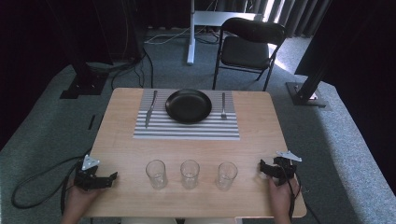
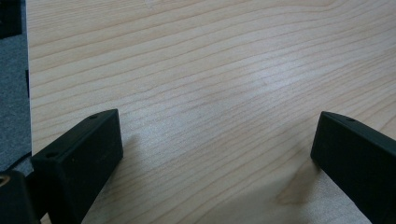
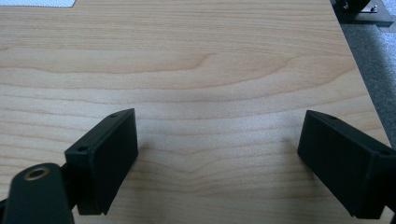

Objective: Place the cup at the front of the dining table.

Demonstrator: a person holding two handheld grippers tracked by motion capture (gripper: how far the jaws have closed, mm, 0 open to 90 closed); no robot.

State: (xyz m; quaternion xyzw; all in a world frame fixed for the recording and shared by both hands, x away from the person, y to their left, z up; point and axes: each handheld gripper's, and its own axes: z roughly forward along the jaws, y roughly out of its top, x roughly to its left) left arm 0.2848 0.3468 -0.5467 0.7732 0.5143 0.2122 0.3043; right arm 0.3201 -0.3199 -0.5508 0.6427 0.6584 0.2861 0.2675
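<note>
Claws (image 1: pixel 112 177) (image 1: pixel 262 166) spread, pointing inward at upright glasses (image 1: pixel 190 174) in a row

This looks like a recording studio or lab set up to stage a dining scene, not a real home. A small wooden counter (image 1: pixel 196 154) stands alone on grey carpet (image 1: pixel 42 140), ringed by dark curtains (image 1: pixel 56 28) and black stand bases (image 1: pixel 84 84) with cables (image 1: pixel 140 70) trailing across the floor. A folding chair (image 1: pixel 250 46) and a white post on a foot (image 1: pixel 190 32) sit behind it. The striped placemat (image 1: pixel 187 128), black plate (image 1: pixel 188 106) and three glasses (image 1: pixel 190 173) are laid out too neatly, like props.
</note>
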